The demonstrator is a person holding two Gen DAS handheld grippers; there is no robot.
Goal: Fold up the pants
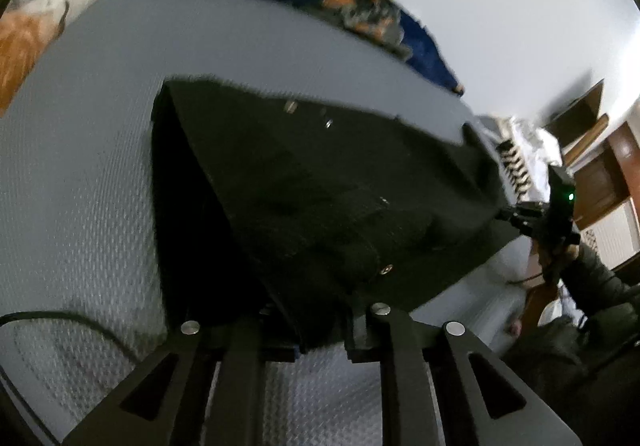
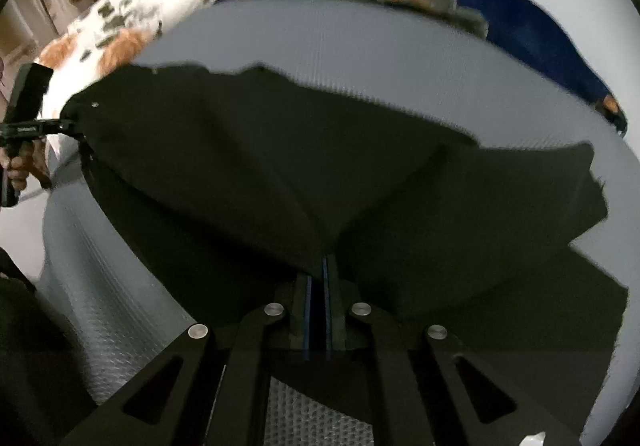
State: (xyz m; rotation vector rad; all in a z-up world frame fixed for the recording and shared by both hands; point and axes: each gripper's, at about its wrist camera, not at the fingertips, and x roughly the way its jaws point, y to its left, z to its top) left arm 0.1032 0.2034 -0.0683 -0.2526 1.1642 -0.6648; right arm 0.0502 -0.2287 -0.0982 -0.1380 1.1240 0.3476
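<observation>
The black pants [image 1: 320, 185] hang stretched between my two grippers above a grey bed sheet [image 1: 80, 165]. My left gripper [image 1: 316, 330] is shut on one waist corner, near a metal rivet. My right gripper [image 2: 324, 266] is shut on the other edge of the pants [image 2: 280, 165], its blue-edged pads pressed together on the cloth. In the left wrist view the right gripper [image 1: 516, 213] shows at the right, clamped on the cloth. In the right wrist view the left gripper [image 2: 60, 125] shows at the far left, clamped on a corner. The lower part of the pants drapes on the sheet.
A blue blanket with orange and grey patches [image 1: 360, 9] lies along the far edge of the bed. A white and orange pillow [image 2: 120, 21] sits at the far left. Wooden furniture [image 1: 600, 165] stands at the right. A cable [image 1: 80, 320] lies on the sheet.
</observation>
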